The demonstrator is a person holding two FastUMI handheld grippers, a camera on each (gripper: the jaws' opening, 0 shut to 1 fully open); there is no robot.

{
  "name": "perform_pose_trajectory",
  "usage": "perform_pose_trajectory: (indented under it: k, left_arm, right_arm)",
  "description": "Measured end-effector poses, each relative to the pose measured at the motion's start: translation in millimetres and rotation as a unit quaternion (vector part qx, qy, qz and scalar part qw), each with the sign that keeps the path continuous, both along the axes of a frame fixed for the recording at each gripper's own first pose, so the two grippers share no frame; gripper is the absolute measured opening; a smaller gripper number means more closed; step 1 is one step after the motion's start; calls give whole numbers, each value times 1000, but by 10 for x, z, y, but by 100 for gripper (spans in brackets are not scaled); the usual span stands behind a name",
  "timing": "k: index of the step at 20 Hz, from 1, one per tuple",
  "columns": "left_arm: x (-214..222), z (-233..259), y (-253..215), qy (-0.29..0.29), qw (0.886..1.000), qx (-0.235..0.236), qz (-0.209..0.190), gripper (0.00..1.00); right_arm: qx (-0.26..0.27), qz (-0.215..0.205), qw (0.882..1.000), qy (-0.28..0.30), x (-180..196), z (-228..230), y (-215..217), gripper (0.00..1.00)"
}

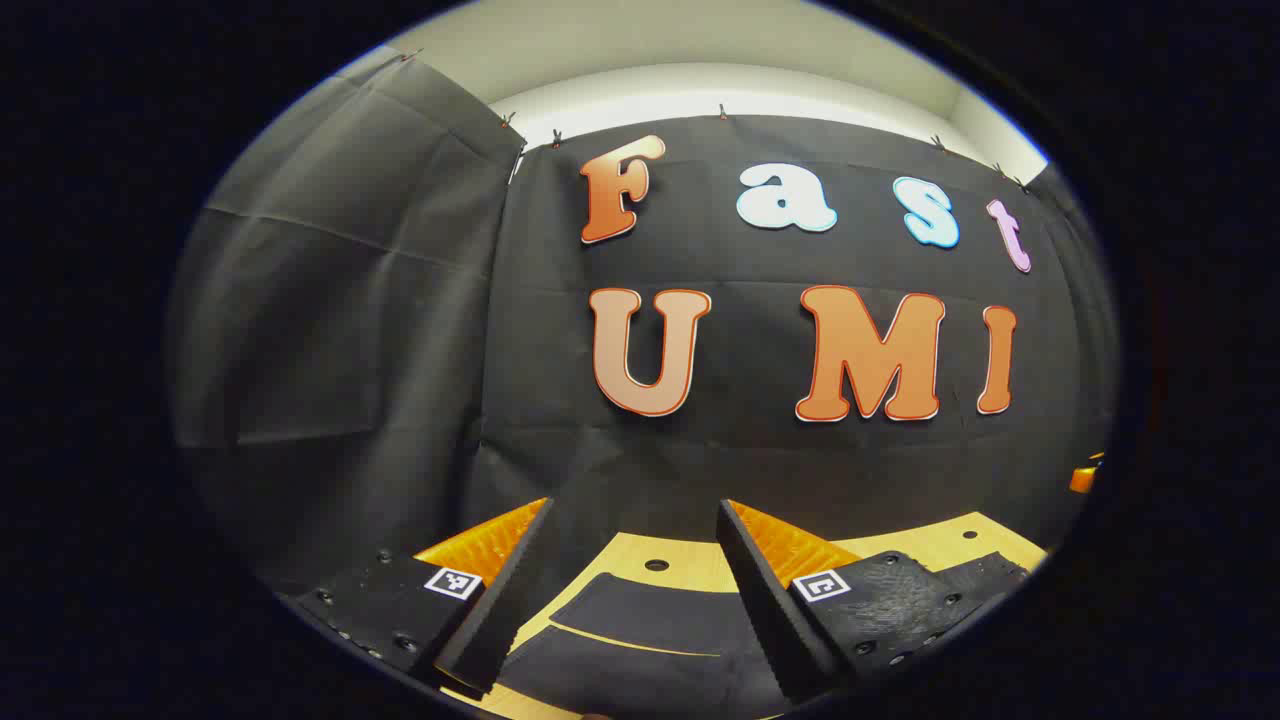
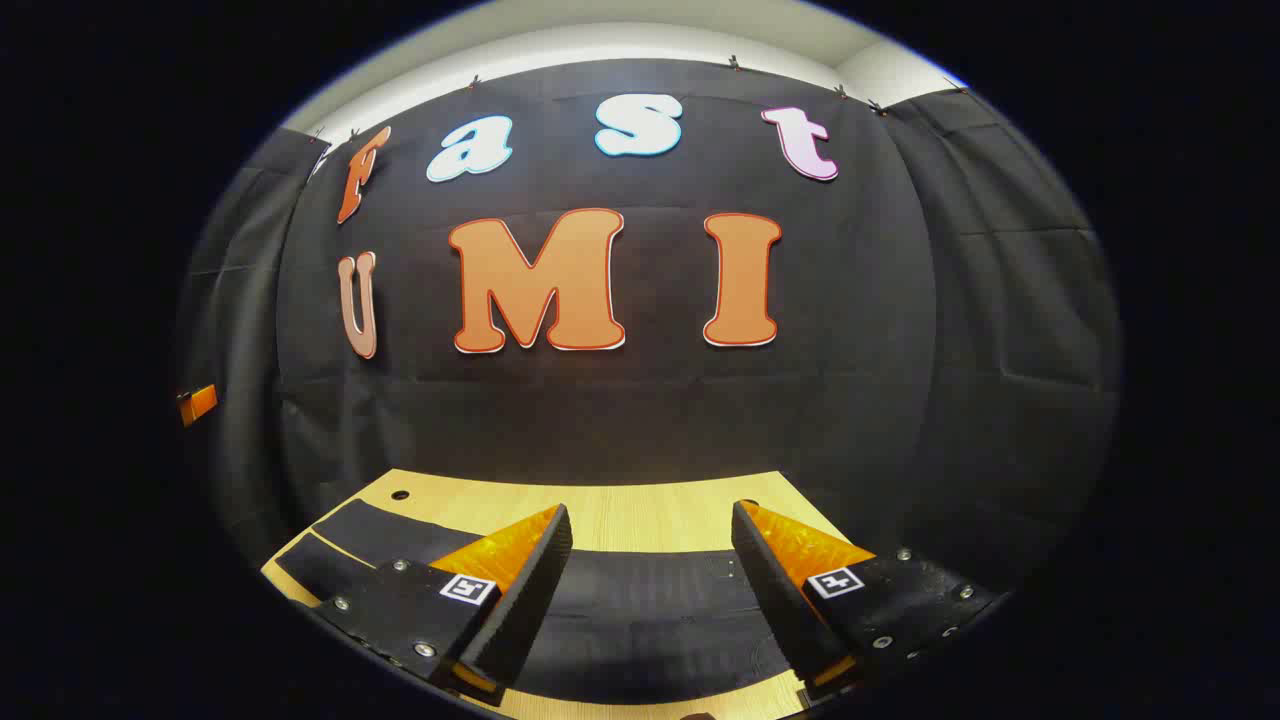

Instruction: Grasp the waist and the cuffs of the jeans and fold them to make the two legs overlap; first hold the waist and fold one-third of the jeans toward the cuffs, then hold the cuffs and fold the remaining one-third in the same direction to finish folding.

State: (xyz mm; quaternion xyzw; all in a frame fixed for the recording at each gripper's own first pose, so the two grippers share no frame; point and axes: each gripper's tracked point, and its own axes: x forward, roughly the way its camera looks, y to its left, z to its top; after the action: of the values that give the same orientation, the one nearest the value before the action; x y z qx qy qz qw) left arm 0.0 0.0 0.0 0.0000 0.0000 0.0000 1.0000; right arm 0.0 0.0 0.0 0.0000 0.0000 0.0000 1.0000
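While flat on table (image 2: 640,520), dark jeans (image 2: 650,610) lie spread.

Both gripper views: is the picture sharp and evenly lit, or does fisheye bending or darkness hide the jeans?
Left gripper view: sharp, table edge bowed by the fisheye, dark jeans show little detail. Right gripper view: same bowing, even light, no glare, jeans nearly featureless against the table.

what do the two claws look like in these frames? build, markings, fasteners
Both match. The left claw has two wedge-shaped fingers tapering forward, with ribbed inner faces. Each sits on a flat textured mounting plate with round screw heads, and each plate carries a small square black-and-white tag. The right claw has the same build: wedge fingers, screwed plates, a tag on each. No cables or sleeves visible.
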Motion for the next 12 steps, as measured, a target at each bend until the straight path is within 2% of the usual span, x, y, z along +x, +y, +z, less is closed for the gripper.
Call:
perform_pose_trajectory:
  k: [4, 5, 8, 12]
  left_arm:
    - [-20, 20, -47, 4, 1000, 0, -9, 95]
    - [-21, 36, -54, 3, 1000, 1, -12, 97]
    - [-60, 70, -22, -3, 1000, 17, -12, 95]
    - [-80, 6, -22, 5, 999, 31, -13, 97]
  right_arm:
    - [2, 2, 1000, -3, -63, 6, -1, 97]
    - [3, 3, 1000, -2, -65, 10, 7, 97]
    - [-2, 3, 1000, -3, -79, 9, 8, 97]
    - [-1, 9, 1000, 0, -86, 7, 48, 98]
